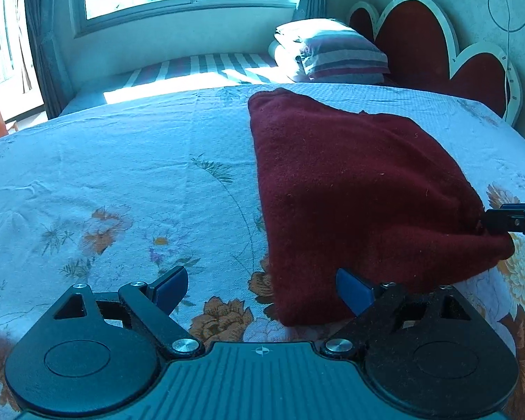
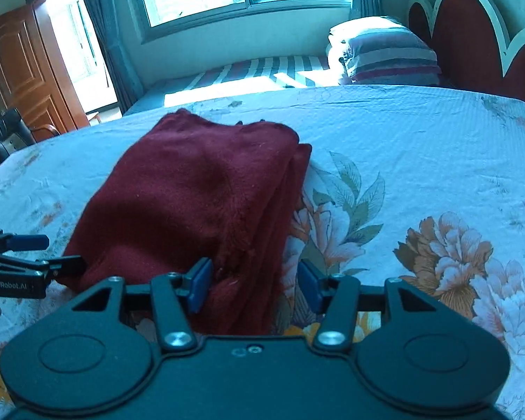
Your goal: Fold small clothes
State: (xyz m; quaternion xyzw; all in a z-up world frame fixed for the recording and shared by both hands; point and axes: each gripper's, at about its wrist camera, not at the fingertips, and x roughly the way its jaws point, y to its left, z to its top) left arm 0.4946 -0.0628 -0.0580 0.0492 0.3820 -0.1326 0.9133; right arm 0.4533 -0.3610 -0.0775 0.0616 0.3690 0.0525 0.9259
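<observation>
My left hand-held gripper (image 1: pixel 262 288) gapes beside the folded cloth (image 1: pixel 360 192) on the bed (image 1: pixel 122 175); my right hand-held gripper (image 2: pixel 255 287) straddles its corner, pads apart.

A floral-sheeted bed (image 1: pixel 122 161) carries a folded maroon garment (image 1: pixel 350 192).

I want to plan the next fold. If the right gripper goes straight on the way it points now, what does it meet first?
Most likely the dark red garment. Its near right edge already lies between the open pads of the right gripper, so straight on meets the folded layers, then the flowered bedsheet below. Depth is hard to judge.
</observation>
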